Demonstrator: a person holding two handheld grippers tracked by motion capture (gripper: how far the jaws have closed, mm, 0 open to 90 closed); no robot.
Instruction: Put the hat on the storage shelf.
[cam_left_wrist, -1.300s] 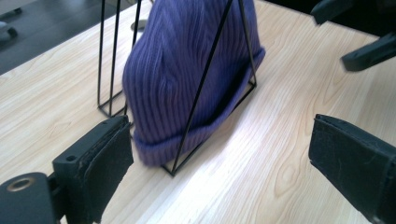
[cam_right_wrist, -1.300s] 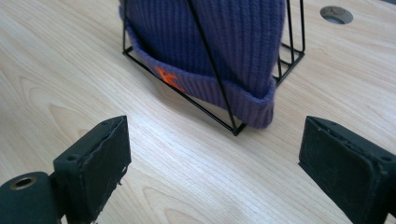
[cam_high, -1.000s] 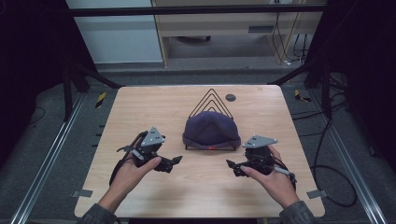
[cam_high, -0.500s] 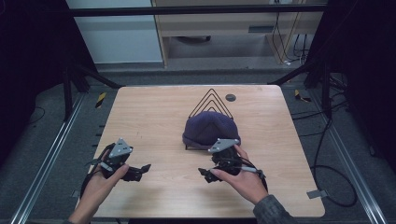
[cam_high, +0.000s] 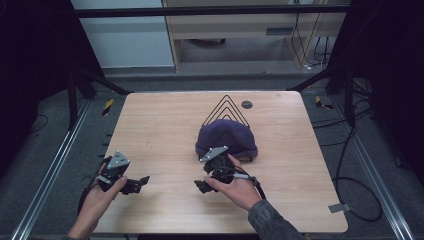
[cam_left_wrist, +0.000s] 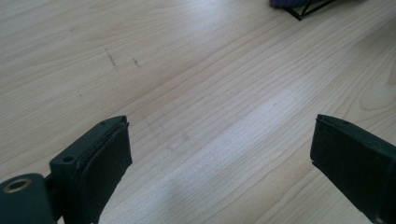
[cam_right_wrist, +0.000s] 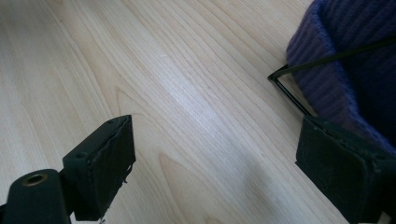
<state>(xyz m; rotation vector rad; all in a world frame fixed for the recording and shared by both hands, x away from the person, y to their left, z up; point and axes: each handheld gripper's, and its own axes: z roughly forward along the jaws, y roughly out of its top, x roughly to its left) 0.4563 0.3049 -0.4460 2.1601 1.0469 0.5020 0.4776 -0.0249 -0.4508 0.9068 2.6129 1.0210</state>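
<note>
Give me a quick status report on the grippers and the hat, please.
Left gripper open, over bare table. Right gripper open, nothing between jaws, beside purple beanie on wire stand. Nothing in the way.

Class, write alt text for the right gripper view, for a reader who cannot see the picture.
The open right tongs hang over a pale wooden table, nothing between their two black jaws. At the right edge, close by the right-hand jaw, sits a purple ribbed knit beanie on a thin black wire stand.

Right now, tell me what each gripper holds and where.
Nothing. The left gripper and right gripper are both open over bare table; the hat lies untouched.
</note>
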